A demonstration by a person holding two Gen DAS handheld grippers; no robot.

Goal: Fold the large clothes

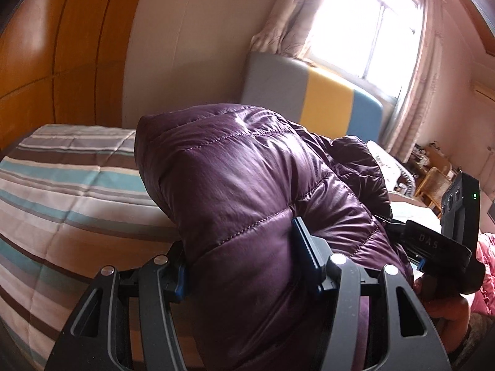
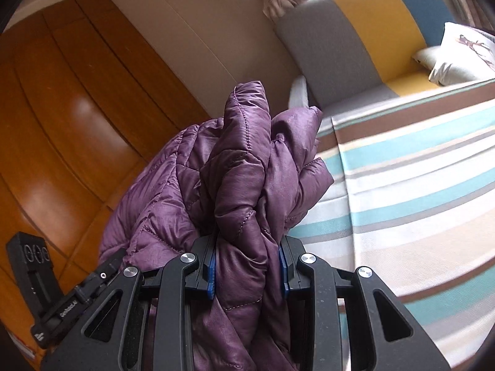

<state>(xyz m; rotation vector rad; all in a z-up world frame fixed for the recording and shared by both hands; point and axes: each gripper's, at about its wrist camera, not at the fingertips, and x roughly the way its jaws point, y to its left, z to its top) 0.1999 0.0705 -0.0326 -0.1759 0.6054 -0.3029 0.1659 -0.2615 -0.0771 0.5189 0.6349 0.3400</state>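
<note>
A purple quilted down jacket [image 1: 247,179] fills the middle of the left wrist view, held up above the striped bed [image 1: 62,185]. My left gripper [image 1: 244,266] is shut on a thick padded fold of it, blue pads pressing both sides. In the right wrist view the same jacket [image 2: 241,170] bunches up between the fingers, and my right gripper [image 2: 247,272] is shut on a gathered wad of it. The right gripper's body [image 1: 439,247] shows at the right of the left view, and the left gripper's body [image 2: 46,281] at the lower left of the right view. The jacket's lower part is hidden.
The bed's striped cover [image 2: 417,185] spreads to the right. A grey, yellow and blue padded headboard [image 1: 312,99] stands under a bright curtained window [image 1: 365,24]. A pillow [image 2: 461,58] lies by the headboard. Wooden wardrobe doors [image 2: 62,108] line the left side. Wooden chairs [image 1: 433,179] stand far right.
</note>
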